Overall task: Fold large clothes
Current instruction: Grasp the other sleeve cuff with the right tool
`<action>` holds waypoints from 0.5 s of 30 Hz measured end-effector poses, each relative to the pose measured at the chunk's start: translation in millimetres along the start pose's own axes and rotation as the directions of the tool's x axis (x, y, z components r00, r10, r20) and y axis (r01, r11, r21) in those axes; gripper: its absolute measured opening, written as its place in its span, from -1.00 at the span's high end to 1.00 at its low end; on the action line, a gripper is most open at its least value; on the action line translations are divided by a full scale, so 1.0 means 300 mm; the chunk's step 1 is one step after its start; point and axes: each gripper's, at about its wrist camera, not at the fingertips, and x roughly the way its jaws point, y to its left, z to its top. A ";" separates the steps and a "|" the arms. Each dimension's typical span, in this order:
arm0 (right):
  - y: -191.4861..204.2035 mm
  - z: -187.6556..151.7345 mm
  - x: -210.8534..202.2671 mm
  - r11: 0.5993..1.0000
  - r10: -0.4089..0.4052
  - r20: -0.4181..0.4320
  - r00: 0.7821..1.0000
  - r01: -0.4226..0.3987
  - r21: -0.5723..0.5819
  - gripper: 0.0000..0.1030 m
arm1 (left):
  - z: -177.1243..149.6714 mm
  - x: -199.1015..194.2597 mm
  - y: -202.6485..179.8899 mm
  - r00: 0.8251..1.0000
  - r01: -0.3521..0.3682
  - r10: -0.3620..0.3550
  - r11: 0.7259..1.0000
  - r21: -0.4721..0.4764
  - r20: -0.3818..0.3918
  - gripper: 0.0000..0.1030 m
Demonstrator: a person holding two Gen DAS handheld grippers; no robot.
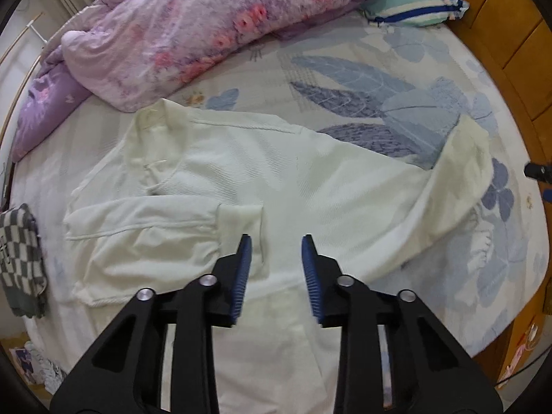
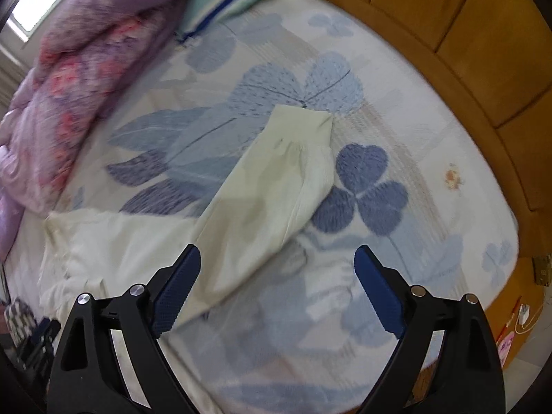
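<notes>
The left wrist view looks down on a large pale cream ribbed-knit top (image 1: 276, 179) that lies spread on the bed with the blue leaf-printed sheet (image 1: 362, 79). One sleeve is already folded across the body on the left, and the other long sleeve (image 2: 276, 186) lies stretched out over the sheet, its cuff far from the body. The left gripper (image 1: 276, 241) hangs over the middle of the garment with its blue-padded jaws only a little apart, and nothing is between them. In the right wrist view the right gripper (image 2: 277, 253) has its jaws spread wide; the base of the stretched sleeve lies just below and beside its left pad, but the pads do not press on the cloth. I judge that the next step is to take this sleeve and fold it inward. The risk is in the grip — if the pads close on the sheet together with the thin knit, the bedding lifts too and the fold wrinkles. A pinch on one layer only can also let the sleeve twist. The crumpled purple floral quilt (image 1: 179, 31) is well apart and should not disturb.
</notes>
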 end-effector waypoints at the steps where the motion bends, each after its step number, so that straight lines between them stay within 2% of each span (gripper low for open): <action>1: 0.002 0.038 0.056 1.000 -0.022 -0.013 1.000 0.022 0.004 -0.69 | 0.016 0.049 -0.001 1.000 0.007 -0.007 1.000 -0.004 -0.007 0.52; 7: 0.026 0.210 0.312 0.995 -0.092 -0.062 0.994 0.094 0.029 -0.69 | 0.037 0.267 0.024 0.997 0.034 -0.037 0.999 -0.037 -0.065 0.83; 10: 0.056 0.275 0.410 0.990 -0.137 -0.058 0.989 0.138 0.015 -0.69 | 0.030 0.367 0.042 0.994 0.037 -0.043 0.998 -0.059 -0.103 0.85; 15: 0.100 0.362 0.595 0.969 -0.243 -0.081 0.967 0.245 0.012 -0.69 | -0.003 0.466 0.061 0.987 0.027 -0.043 0.994 -0.102 -0.157 0.85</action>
